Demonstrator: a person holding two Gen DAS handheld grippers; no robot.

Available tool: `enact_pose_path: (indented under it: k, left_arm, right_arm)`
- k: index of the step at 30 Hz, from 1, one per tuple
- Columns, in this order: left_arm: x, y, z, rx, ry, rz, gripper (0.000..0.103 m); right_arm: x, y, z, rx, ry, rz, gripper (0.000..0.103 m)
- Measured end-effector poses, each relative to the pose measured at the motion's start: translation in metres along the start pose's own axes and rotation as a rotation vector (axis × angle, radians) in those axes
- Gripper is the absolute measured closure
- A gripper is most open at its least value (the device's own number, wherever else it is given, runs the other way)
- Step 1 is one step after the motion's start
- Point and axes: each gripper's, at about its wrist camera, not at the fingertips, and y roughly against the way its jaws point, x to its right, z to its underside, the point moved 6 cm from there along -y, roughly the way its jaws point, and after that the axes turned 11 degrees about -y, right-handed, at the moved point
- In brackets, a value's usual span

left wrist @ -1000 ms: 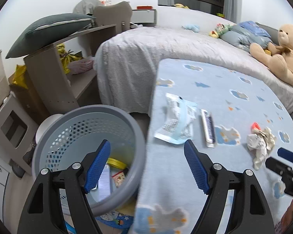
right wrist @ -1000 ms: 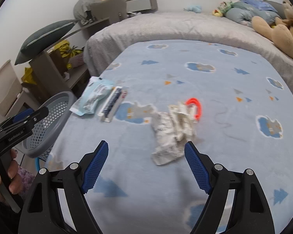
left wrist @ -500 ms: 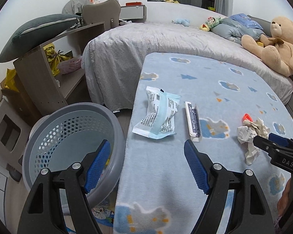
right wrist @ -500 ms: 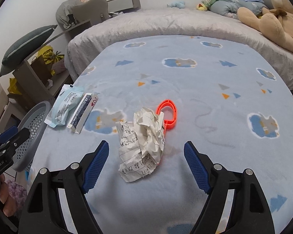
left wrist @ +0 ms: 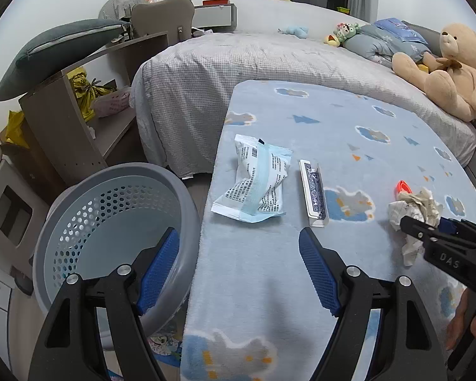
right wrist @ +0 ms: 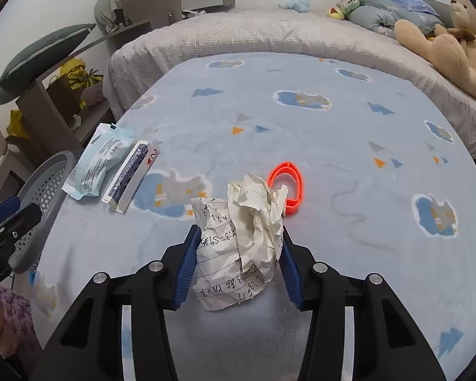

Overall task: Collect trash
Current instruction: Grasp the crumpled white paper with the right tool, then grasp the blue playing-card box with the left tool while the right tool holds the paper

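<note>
A crumpled lined paper ball [right wrist: 241, 241] lies on the blue patterned blanket [right wrist: 301, 127]. My right gripper [right wrist: 236, 265] is closed around it, both blue pads touching its sides; it also shows in the left wrist view [left wrist: 412, 212]. A pale blue wrapper packet [left wrist: 254, 179] and a long card box [left wrist: 314, 192] lie further left on the blanket. My left gripper [left wrist: 238, 273] is open and empty, hovering over the blanket edge beside the grey perforated basket [left wrist: 111, 222]. An orange plastic ring [right wrist: 287, 187] lies just behind the paper.
A bed with a grey cover [left wrist: 254, 63], a teddy bear [left wrist: 450, 73] and soft toys lies behind. A wooden shelf unit [left wrist: 66, 117] with a dark cushion [left wrist: 57, 50] stands at left. The right gripper's body [left wrist: 453, 254] shows at the left view's right edge.
My right gripper has moved forward and closed its fingers onto the crumpled paper. My left gripper has shifted slightly right of the basket and stays open.
</note>
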Motion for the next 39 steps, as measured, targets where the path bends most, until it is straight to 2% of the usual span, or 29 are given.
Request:
enact_pose_path:
  k: [9, 17, 26, 34, 39]
  left_arm:
    - [0.012, -0.006, -0.005, -0.022, -0.007, 0.038, 0.029]
    - [0.038, -0.029, -0.023, -0.058, -0.004, 0.048, 0.029]
    - [0.068, -0.072, -0.039, -0.119, -0.019, 0.03, 0.029]
    - [0.079, -0.093, -0.048, -0.151, -0.038, -0.007, 0.029]
    - [0.082, -0.099, -0.052, -0.157, -0.059, -0.035, 0.037]
  right_arm:
    - [0.035, 0.041, -0.006, 0.058, -0.063, -0.047, 0.056]
    - [0.06, 0.042, -0.003, 0.065, -0.115, -0.112, 0.056]
    - [0.071, 0.043, 0.002, 0.068, -0.153, -0.206, 0.056]
    - [0.074, 0.05, 0.003, 0.073, -0.17, -0.278, 0.056]
    - [0.075, 0.055, 0.003, 0.077, -0.178, -0.309, 0.056]
